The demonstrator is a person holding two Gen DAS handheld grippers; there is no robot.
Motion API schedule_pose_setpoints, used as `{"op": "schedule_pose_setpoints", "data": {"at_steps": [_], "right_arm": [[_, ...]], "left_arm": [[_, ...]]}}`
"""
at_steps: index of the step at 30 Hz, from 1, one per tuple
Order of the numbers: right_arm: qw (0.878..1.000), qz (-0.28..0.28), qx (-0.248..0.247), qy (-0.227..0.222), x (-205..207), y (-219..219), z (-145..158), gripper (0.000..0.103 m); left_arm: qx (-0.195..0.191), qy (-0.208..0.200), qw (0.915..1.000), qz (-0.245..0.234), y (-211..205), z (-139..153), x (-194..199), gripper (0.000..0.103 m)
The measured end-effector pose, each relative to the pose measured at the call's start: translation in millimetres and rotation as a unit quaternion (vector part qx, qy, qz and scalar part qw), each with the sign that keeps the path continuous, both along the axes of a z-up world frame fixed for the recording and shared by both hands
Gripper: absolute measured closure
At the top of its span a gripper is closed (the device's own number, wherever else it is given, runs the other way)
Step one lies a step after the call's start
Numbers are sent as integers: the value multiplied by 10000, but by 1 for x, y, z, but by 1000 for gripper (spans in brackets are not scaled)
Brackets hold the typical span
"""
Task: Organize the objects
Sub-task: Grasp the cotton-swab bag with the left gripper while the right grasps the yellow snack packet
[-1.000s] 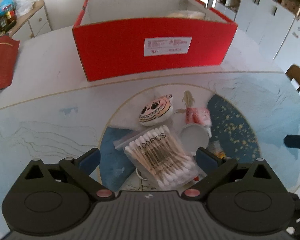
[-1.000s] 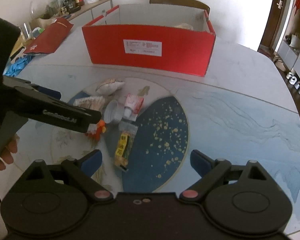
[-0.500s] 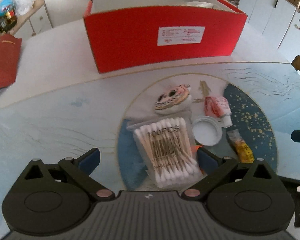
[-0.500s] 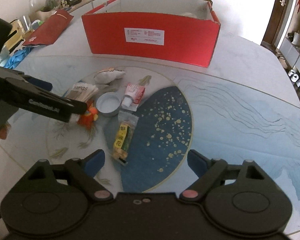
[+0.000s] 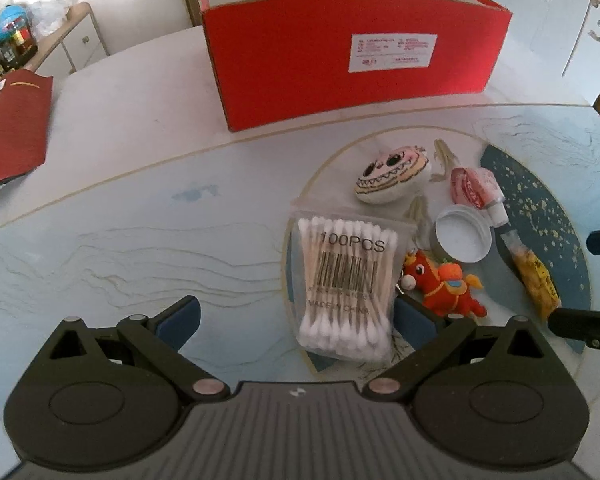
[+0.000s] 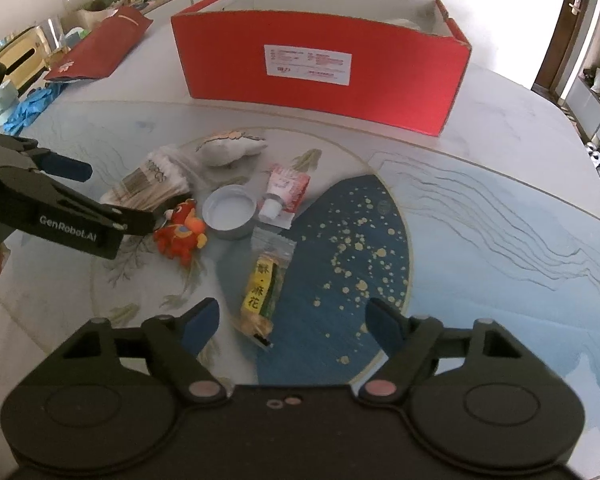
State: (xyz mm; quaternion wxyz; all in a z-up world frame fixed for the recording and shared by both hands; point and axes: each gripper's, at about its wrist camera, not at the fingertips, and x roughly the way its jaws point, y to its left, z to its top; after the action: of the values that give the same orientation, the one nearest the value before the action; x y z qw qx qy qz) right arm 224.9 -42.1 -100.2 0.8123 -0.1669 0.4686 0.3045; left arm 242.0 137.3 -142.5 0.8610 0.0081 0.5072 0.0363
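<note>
The left claw [image 5: 296,316] is held open around the near end of a swab bag [image 5: 346,284], a soft clear pouch lying flat on the worktop [image 5: 140,208], long axis running away toward the red box [image 5: 352,64]. The right claw [image 6: 292,320] is closing, unpressed, over a snack packet [image 6: 264,284].

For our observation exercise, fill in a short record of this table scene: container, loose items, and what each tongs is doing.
container: red box, open top, at the far side of the table
loose items: swab bag, pumpkin toy, tube, white lid, red horse toy, snack packet
left tongs: open, the swab bag between the jaws, not gripped
right tongs: jaws closing, over the snack packet's near end, not yet pressing it
</note>
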Motion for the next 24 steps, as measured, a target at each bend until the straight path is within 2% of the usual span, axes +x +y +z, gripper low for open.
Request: {"op": "schedule_pose_setpoints", "data": {"at_steps": [3, 10, 12, 17, 20, 22, 24], "right_arm": [[10000, -36, -71, 35, 3, 2, -5, 30], [9999, -105, -124, 2, 5, 4, -11, 39], [9999, -121, -111, -18, 6, 6, -10, 45], [9999, -79, -99, -60, 8, 9, -9, 56], [9999, 36, -81, -96, 5, 8, -9, 64], [9999, 68, -73, -110, 4, 8, -8, 71], [9999, 62, -71, -107, 4, 7, -8, 84]], "left_arm": [[4, -42, 10000, -8, 2, -2, 2, 1], [-399, -196, 9989, 171, 18, -4, 1, 2], [-467, -234, 9986, 126, 19, -3, 0, 4], [-473, -308, 9984, -54, 14, 0, -1, 16], [-354, -354, 9985, -238, 10, 1, -3, 29], [-371, -385, 9982, -275, 9, 3, -4, 47], [-476, -394, 9977, -265, 10, 6, -4, 57]]}}
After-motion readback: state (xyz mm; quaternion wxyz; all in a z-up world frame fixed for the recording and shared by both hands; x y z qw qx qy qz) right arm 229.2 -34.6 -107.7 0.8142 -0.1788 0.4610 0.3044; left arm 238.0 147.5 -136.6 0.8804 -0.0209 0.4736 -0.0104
